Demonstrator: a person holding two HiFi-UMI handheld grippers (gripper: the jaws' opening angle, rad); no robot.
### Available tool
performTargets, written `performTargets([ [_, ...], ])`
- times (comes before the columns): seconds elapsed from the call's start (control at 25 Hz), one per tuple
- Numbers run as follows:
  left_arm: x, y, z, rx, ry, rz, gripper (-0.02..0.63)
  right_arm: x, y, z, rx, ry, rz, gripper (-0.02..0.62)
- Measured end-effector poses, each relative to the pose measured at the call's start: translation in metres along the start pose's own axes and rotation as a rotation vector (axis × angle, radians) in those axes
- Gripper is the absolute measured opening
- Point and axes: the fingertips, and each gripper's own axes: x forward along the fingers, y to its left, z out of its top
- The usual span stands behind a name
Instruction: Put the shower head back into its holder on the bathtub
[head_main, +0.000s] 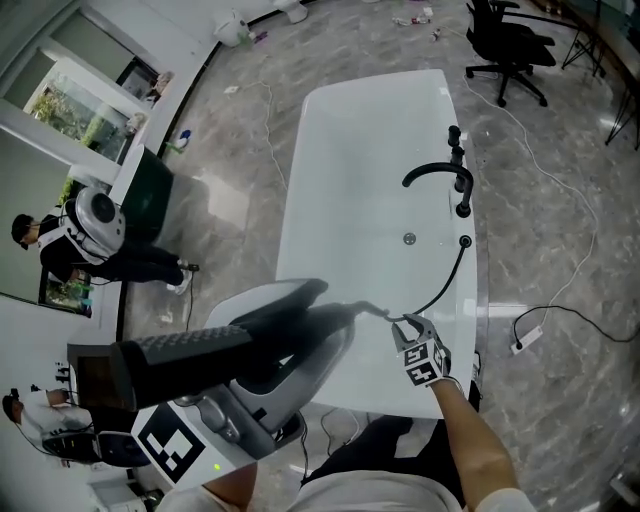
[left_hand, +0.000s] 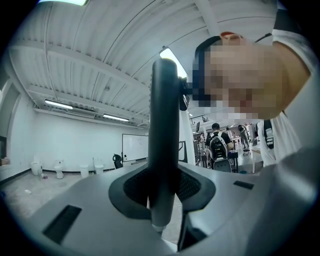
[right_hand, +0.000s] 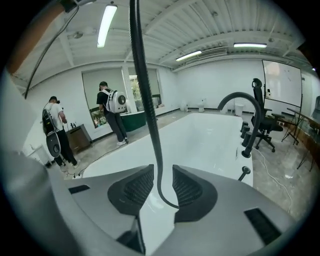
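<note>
The black shower head (head_main: 190, 352) lies across the near left of the head view, and my left gripper (head_main: 318, 302) is shut on its handle. In the left gripper view the handle (left_hand: 164, 125) stands upright between the pads of the left gripper (left_hand: 162, 187). Its dark hose (head_main: 445, 285) runs from the handle's end to the small round holder (head_main: 465, 241) on the white bathtub's (head_main: 360, 180) right rim. My right gripper (head_main: 405, 322) is open at the tub's near end. The hose (right_hand: 142, 90) hangs loose through the gap of the right gripper (right_hand: 161, 185).
A black arched faucet (head_main: 435, 172) with knobs stands on the tub's right rim, beyond the holder (right_hand: 244, 171). A power strip with cable (head_main: 525, 340) lies on the marble floor at right. An office chair (head_main: 505, 45) stands far right, and people (head_main: 90, 240) stand at left.
</note>
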Motion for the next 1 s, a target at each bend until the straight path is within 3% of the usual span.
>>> performTargets([
  [0.24, 0.004, 0.003, -0.005, -0.036, -0.002, 0.007, 0.106, 0.037, -0.011, -0.058, 0.180, 0.071, -0.048, 0.101],
  [0.4, 0.014, 0.007, -0.023, -0.043, -0.008, 0.015, 0.106, 0.059, -0.025, -0.089, 0.044, 0.125, -0.125, 0.104],
  [0.56, 0.030, 0.012, -0.053, -0.070, -0.002, 0.034, 0.106, 0.087, -0.021, -0.103, -0.059, 0.152, -0.109, 0.127],
  [0.8, 0.030, 0.008, -0.054, -0.170, -0.044, 0.014, 0.106, 0.121, -0.021, -0.114, 0.030, 0.192, -0.088, 0.192],
  [1.0, 0.007, 0.014, -0.052, -0.170, -0.057, 0.006, 0.106, 0.138, -0.036, -0.104, 0.122, 0.169, -0.142, 0.209],
])
